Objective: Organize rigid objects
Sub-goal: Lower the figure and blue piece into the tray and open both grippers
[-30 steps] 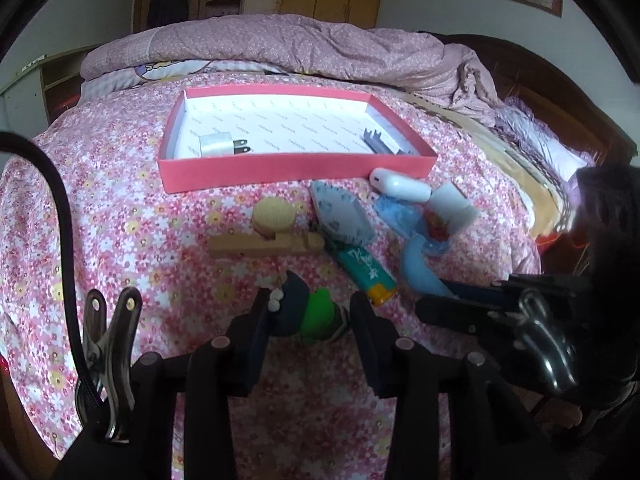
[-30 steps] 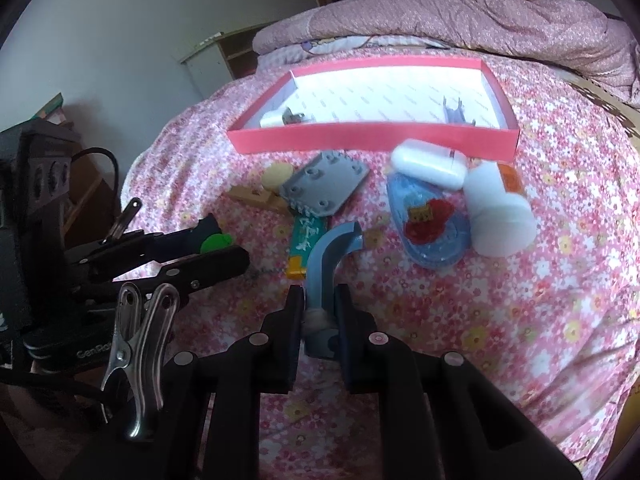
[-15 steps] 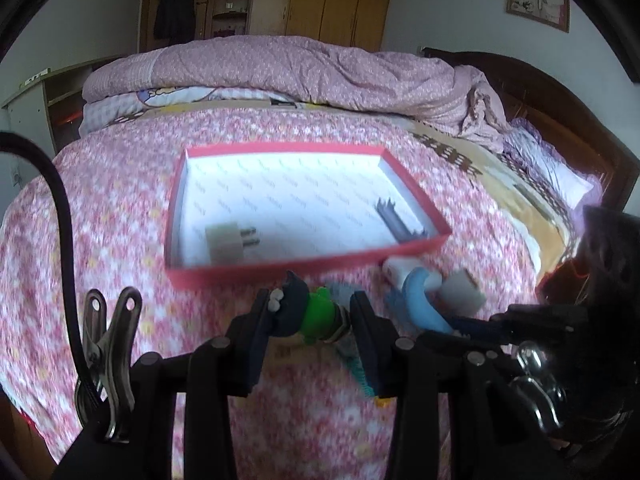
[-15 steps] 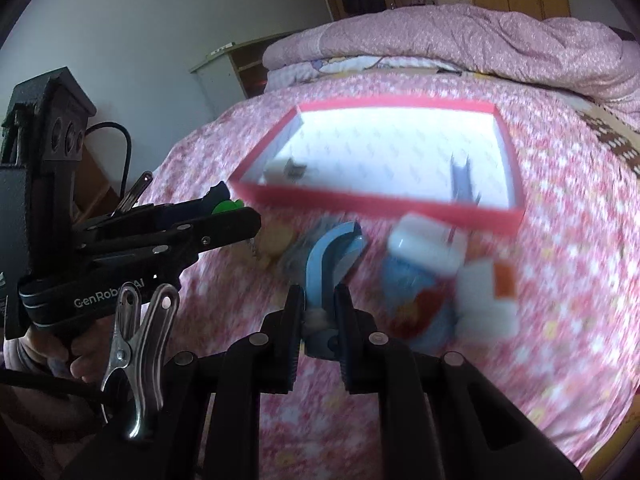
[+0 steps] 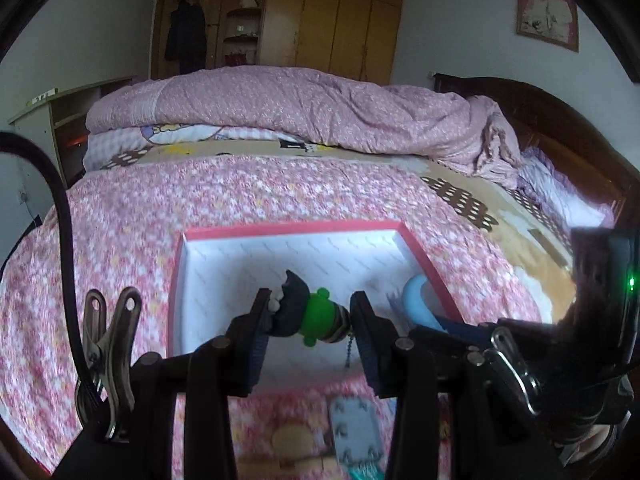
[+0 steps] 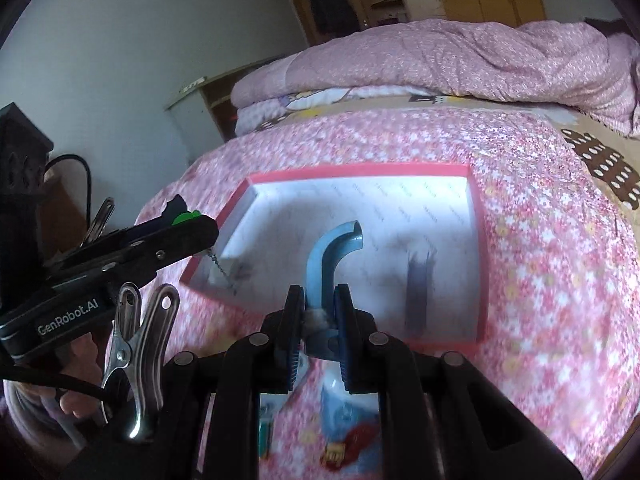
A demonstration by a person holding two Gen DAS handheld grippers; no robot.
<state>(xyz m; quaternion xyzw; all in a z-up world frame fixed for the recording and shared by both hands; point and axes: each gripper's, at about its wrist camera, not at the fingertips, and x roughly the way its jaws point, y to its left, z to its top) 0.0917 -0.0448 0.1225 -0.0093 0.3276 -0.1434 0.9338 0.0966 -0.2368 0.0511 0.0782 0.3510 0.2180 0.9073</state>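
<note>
— What's the left tool (image 5: 310,316) got?

— It's clamped on a little keyring toy (image 5: 308,314), green and dark, with a short chain (image 5: 349,350) dangling beneath. It hangs over the near part of the pink box (image 5: 424,258) on the bed (image 5: 120,216).

— And the right tool (image 6: 318,320)?

— Squeezed tight on a blue curved handle (image 6: 330,256), the hooked end pointing up over the box's white floor (image 6: 360,208). From that side you see the left tool (image 6: 132,252) just beside the box's left corner.

— Anything inside the box?

— A dark, blurred piece (image 6: 418,292) toward the right wall; I can't tell what it is.

— And outside?

— A grey plate with studs (image 5: 354,426) and a wooden piece (image 5: 292,440) on the flowered bedspread, in front of the box.
</note>
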